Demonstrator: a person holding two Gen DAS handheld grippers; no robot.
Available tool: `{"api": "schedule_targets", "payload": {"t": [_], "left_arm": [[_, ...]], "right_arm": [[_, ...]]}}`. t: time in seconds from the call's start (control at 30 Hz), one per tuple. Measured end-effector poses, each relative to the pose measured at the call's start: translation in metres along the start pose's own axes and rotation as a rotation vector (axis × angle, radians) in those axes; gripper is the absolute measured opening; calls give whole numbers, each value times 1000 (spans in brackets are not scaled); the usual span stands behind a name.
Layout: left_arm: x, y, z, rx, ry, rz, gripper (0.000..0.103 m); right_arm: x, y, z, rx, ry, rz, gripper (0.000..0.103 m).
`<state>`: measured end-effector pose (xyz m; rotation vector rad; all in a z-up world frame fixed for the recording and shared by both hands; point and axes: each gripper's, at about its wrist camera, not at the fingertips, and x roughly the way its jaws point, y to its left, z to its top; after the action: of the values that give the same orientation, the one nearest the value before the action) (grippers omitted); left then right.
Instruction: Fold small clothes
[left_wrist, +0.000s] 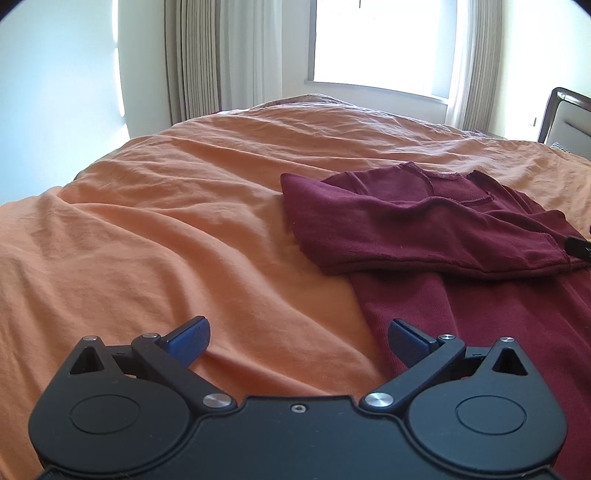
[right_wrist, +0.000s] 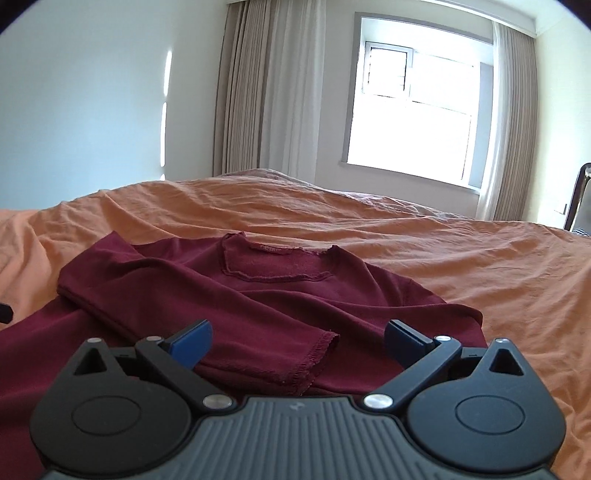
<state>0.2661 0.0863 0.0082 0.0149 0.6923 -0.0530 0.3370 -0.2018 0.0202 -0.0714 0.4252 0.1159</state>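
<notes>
One dark red shirt (right_wrist: 258, 295) lies on the bed (right_wrist: 443, 258), which has an orange sheet. One sleeve (right_wrist: 207, 317) is folded across the front. A small label sits inside the neck, but its letters are too blurry to read. The left gripper (left_wrist: 299, 341) has its fingers spread wide, holding nothing, at the shirt's edge. The right gripper (right_wrist: 298, 341) has its fingers spread wide too, just above the sleeve's end. There is one window (right_wrist: 417, 103) with curtains (right_wrist: 266, 88).

What I can't make out

My left view cuts the maroon shirt (left_wrist: 424, 229) off at its right edge, where my right claw (left_wrist: 578, 248) shows only as a dark tip. The neck label (right_wrist: 271, 249) is too small to read; the window (right_wrist: 413, 107) glares white.
</notes>
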Motion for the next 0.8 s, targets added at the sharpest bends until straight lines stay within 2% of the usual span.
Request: {"api": "schedule_targets", "payload": {"t": [0.2,0.3,0.4,0.43,0.47,0.53,0.63,0.8], "left_arm": [[-1,-1,-3,31,-22,-3,102],[7,0,0,21,-20,-10,102],[15,-1,6,15,-30,3,101],[17,-1,8,11,-34,1,101],[18,-1,11,4,-36,-6,101],[21,-1,15,-8,-36,-25,101],[23,0,17,-28,-37,-43,101],[31,-4,15,-39,-56,-53,102]], "right_arm": [[17,-4,-2,53,58,3,84],[26,-2,-2,52,92,27,68],[32,1,1,69,101,49,36],[33,1,3,72,102,60,13],[34,1,6,80,103,71,3],[33,-1,15,105,87,86,2],[18,-5,41,151,18,134,2],[-15,0,106,119,-125,185,2]]}}
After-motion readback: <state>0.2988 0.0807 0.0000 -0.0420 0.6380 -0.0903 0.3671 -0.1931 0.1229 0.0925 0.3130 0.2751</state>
